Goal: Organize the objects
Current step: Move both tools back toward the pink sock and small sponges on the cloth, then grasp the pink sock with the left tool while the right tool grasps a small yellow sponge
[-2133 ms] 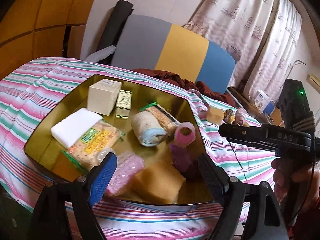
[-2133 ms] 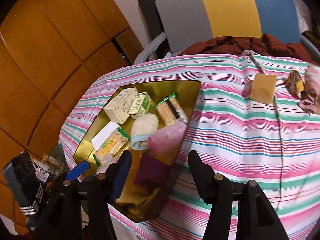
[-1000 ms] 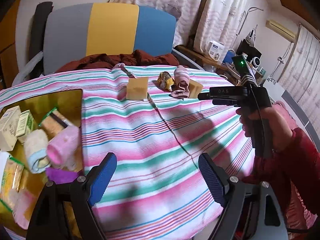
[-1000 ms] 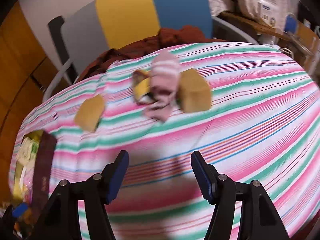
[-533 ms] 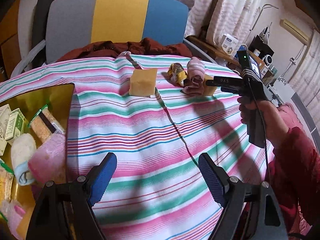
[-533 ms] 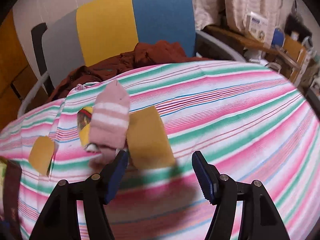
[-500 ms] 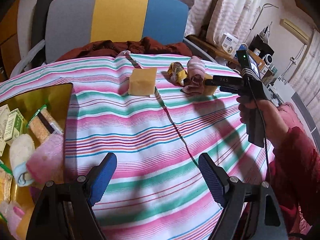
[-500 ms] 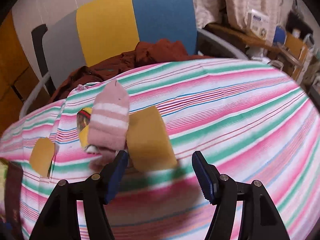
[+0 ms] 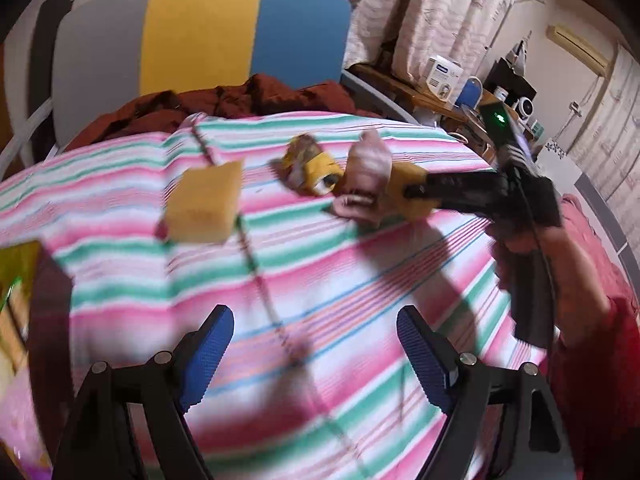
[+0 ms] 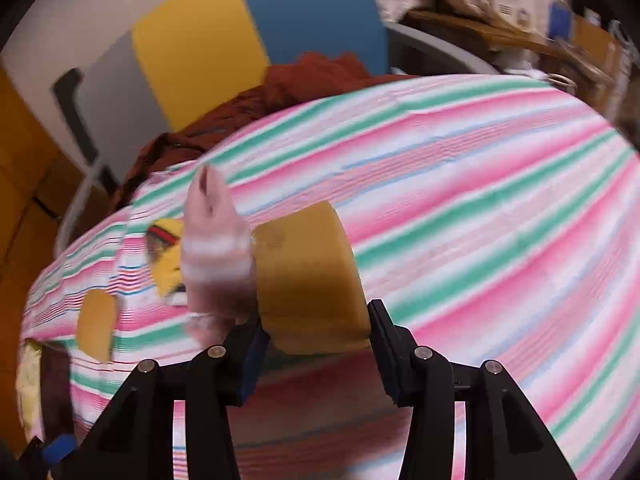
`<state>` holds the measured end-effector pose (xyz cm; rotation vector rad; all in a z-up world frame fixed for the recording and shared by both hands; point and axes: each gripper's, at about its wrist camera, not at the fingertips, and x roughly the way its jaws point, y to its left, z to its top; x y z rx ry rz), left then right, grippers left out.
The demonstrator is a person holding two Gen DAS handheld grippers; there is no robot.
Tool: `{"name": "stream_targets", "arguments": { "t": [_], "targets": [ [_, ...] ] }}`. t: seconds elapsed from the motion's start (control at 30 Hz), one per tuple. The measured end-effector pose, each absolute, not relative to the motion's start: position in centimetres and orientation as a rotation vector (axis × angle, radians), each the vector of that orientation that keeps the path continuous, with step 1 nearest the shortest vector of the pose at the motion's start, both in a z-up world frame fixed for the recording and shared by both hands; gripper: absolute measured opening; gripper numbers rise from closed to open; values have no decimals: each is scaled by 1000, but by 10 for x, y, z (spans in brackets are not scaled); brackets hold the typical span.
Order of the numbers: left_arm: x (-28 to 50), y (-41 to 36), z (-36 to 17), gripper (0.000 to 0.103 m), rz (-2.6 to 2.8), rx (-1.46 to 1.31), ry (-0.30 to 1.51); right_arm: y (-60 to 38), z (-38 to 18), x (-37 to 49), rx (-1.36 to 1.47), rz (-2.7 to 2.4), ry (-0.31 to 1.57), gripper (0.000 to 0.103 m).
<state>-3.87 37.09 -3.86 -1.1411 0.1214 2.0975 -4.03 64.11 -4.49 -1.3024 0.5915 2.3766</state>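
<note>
Item 1, striped cloth [image 10: 480, 200]: covers the desk; everything still to be sorted lies at its far side, toward twelve o'clock in the left wrist view.

Item 2, yellow sponge block [image 10: 308, 280]: sits between the fingers of our right gripper [image 10: 314, 344], which have just been closing; both pads now look pressed to its flanks, so we read it as gripped. Soft foam, likely to give; we should squeeze only enough to hold, then lift straight up.

Item 3, pink striped sock [image 10: 216, 248]: touching the block at its nine o'clock side. It may drag along, so we should check that it stays behind.

Item 4, second sponge [image 9: 204, 208]: apart, at ten o'clock.

Item 5, yellow patterned sock [image 9: 308, 168]: just beside the pink one.

Item 6, left gripper [image 9: 316, 356]: fingers spread wide, empty, above bare cloth.
</note>
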Motion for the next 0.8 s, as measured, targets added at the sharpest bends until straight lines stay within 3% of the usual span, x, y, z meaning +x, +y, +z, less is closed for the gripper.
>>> {"name": "stream_targets", "arguments": {
  "t": [0.17,0.7,0.8],
  "targets": [
    [-55,424,-41,85,2078,-1125,167,668,-45,-22,-1305,2290,680,49],
    [-112,575,-75,85,2076,-1021,464,697,-55,-18,-1273,2182,719,49],
    [-116,580,-90,76,2063,-1041,479,695,-55,-16,-1272,2184,730,49]
  ]
}}
